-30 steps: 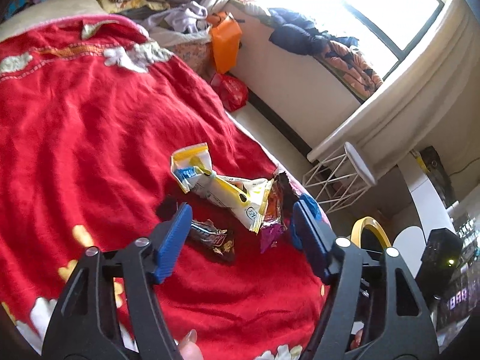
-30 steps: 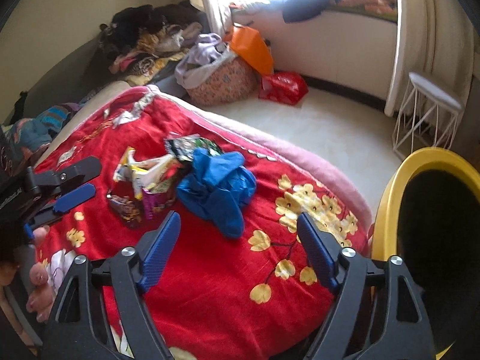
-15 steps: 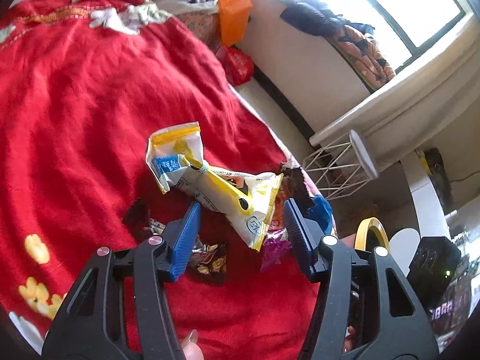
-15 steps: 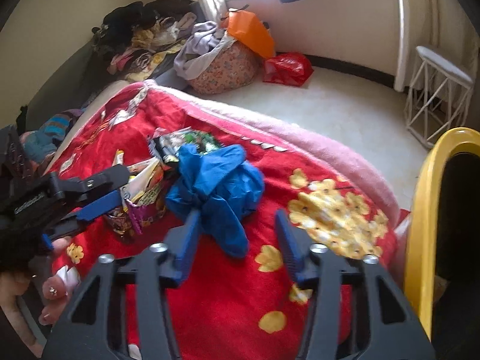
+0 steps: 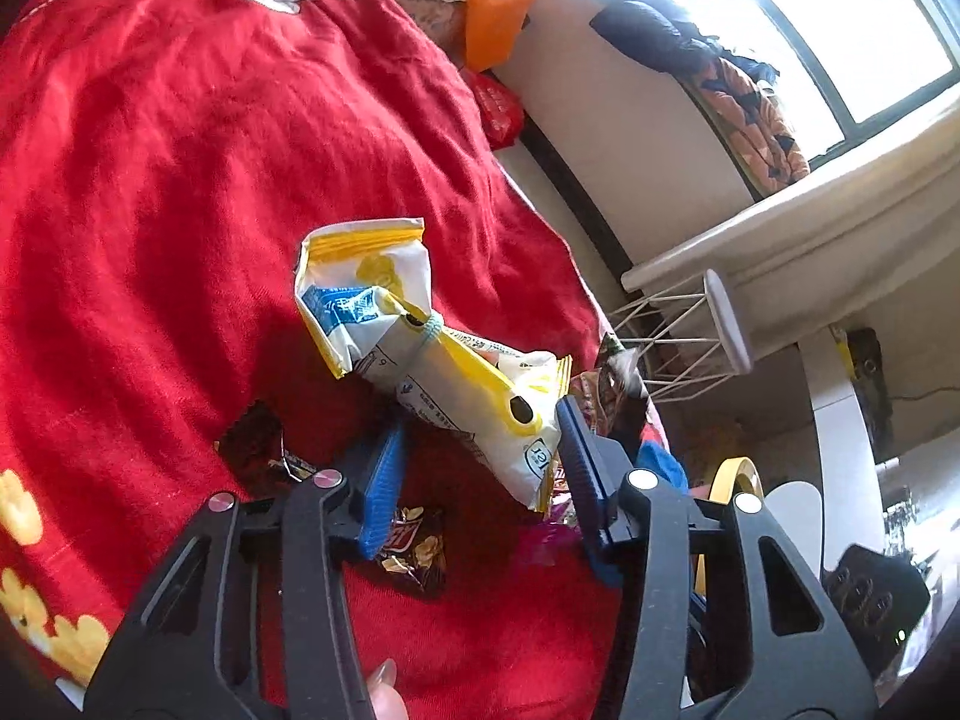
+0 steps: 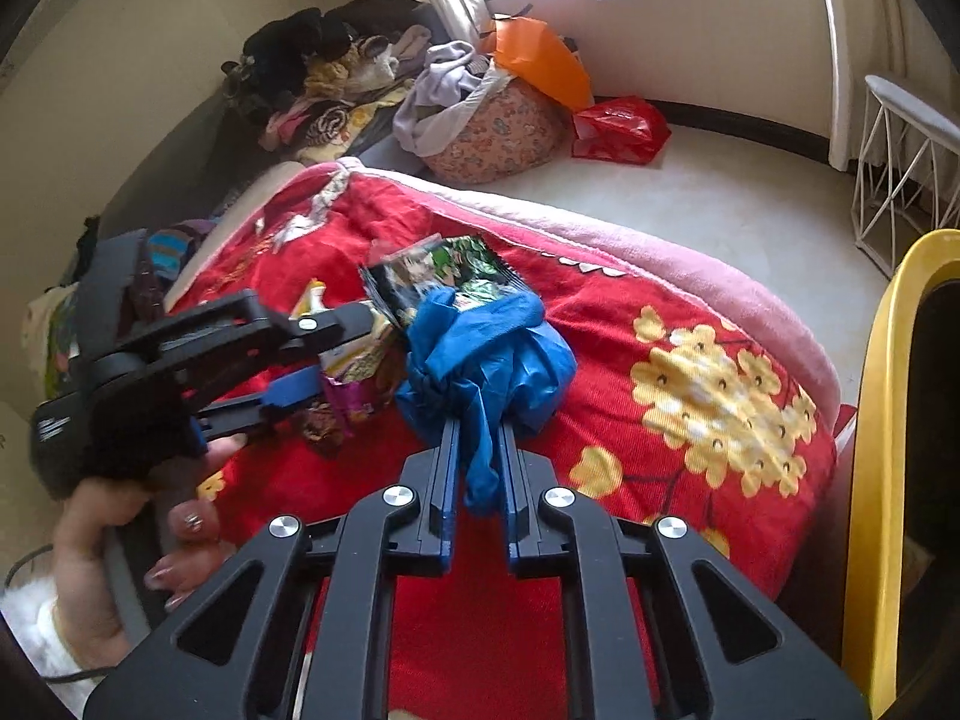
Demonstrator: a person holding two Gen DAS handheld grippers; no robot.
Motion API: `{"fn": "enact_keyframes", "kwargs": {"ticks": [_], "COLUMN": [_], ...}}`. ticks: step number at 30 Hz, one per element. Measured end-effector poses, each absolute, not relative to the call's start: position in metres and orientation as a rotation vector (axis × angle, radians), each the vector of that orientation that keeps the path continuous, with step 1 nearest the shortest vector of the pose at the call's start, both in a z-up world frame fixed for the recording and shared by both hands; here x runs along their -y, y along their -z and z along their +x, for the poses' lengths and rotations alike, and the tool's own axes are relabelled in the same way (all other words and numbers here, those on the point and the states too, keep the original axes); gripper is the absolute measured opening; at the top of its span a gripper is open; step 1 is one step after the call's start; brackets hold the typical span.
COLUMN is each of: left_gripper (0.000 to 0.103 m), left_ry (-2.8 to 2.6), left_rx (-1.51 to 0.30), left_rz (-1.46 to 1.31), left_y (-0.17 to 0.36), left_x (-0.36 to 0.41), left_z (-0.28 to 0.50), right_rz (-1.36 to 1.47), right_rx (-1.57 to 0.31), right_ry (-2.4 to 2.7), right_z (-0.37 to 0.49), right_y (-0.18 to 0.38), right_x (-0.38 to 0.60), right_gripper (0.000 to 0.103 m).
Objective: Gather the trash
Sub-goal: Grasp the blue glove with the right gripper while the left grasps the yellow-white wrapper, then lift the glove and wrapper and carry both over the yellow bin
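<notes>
A heap of trash lies on the red blanket (image 5: 150,180). In the left wrist view my left gripper (image 5: 480,456) is open, its blue pads on either side of the lower end of a white and yellow snack bag (image 5: 420,348). A dark wrapper (image 5: 414,546) and a purple wrapper (image 5: 540,534) lie under it. In the right wrist view my right gripper (image 6: 477,444) is shut on a tail of the crumpled blue plastic bag (image 6: 486,360). A green and black packet (image 6: 438,276) lies behind it. The left gripper (image 6: 288,354) shows at the left.
A yellow-rimmed bin (image 6: 894,450) stands off the bed's right edge. A white wire stool (image 6: 906,162) stands on the floor beyond. Piled clothes, an orange bag (image 6: 540,60) and a red bag (image 6: 618,129) lie by the far wall.
My right gripper moved forward and closed on the blue plastic bag. My left gripper moved in over the snack bag and its jaws narrowed around the bag's end.
</notes>
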State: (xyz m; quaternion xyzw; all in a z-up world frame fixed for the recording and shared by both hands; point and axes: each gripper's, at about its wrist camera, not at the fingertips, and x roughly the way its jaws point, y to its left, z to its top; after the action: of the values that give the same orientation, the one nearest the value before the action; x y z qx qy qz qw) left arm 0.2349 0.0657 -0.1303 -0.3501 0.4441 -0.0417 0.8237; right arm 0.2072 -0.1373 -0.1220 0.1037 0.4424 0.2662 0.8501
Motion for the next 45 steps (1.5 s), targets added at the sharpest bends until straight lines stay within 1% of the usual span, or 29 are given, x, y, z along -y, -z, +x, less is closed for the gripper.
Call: {"fn": "enact_keyframes", "kwargs": {"ticks": [7, 11, 15, 19, 29, 45], "left_gripper": [0.028, 0.025, 0.024, 0.024, 0.024, 0.024], "left_ry": [0.091, 0.106, 0.132, 0.143, 0.167, 0.125], "left_rx": [-0.939, -0.923, -0.907, -0.879, -0.817, -0.760], "left_rz": [-0.748, -0.771, -0.787, -0.812, -0.826, -0.725], "left_y": [0.133, 0.132, 0.129, 0.124, 0.101, 0.071], "left_x": [-0.065, -0.067, -0.067, -0.072, -0.089, -0.103], "left_z": [0.227, 0.218, 0.208, 0.194, 0.161, 0.123], "right_rz": [0.231, 0.215, 0.209, 0.179, 0.166, 0.115], "right_rx": [-0.929, -0.926, -0.935, -0.973, -0.946, -0.908], "right_ry": [-0.579, -0.593, -0.617, -0.632, -0.670, -0.731], "right_z": [0.187, 0.177, 0.167, 0.158, 0.139, 0.121], "right_y": [0.118, 0.115, 0.115, 0.125, 0.113, 0.094], "right_x": [0.147, 0.147, 0.147, 0.143, 0.140, 0.125], "right_gripper": [0.011, 0.010, 0.010, 0.007, 0.007, 0.007]}}
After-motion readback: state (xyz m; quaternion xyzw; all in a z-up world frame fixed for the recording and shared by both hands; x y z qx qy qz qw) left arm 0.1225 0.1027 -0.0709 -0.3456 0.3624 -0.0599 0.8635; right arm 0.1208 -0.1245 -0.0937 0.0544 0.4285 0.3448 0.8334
